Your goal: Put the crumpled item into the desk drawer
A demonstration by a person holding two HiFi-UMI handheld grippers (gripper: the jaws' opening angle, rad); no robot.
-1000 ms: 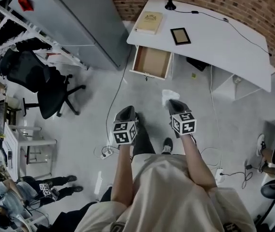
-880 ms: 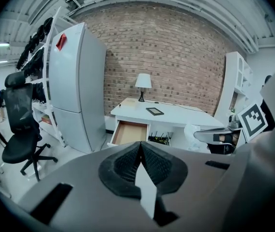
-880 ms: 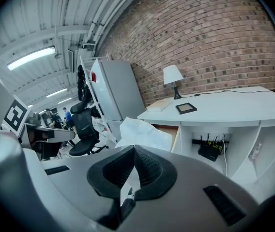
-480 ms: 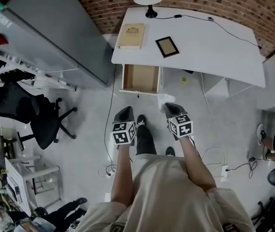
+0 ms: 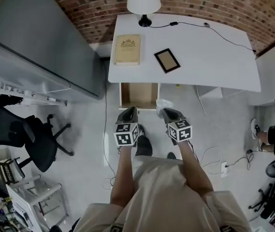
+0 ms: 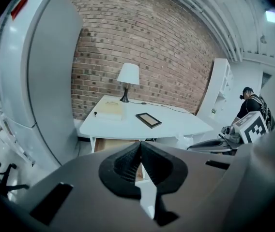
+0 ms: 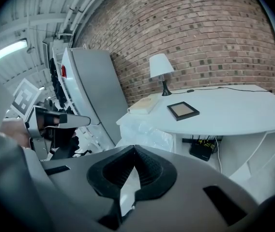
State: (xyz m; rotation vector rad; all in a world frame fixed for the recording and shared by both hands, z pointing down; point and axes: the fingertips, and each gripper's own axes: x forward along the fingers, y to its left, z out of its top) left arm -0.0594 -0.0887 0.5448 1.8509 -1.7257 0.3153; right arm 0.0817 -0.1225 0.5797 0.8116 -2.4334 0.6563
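Note:
A crumpled white item [image 5: 163, 104] sticks out of my right gripper [image 5: 168, 112], whose jaws are shut on it; in the right gripper view the crumpled item [image 7: 146, 133] bulges just past the closed right gripper [image 7: 133, 152]. The desk drawer [image 5: 138, 95] stands pulled open under the white desk [image 5: 215, 57], directly ahead of both grippers and a little left of the item. My left gripper [image 5: 129, 114] is shut and holds nothing. In the left gripper view the left gripper [image 6: 140, 146] points at the open drawer [image 6: 109, 144].
On the desk stand a lamp [image 5: 143, 0], a tan book [image 5: 127, 49] and a dark framed tablet [image 5: 167, 60]. A grey cabinet [image 5: 40, 47] rises to the left, with an office chair [image 5: 28, 137] beside it. Cables and a power strip [image 5: 223, 167] lie on the floor at right.
The desk and its open drawer have come much closer as the person walked forward. Both grippers stay shut, and the right one still carries the crumpled item.

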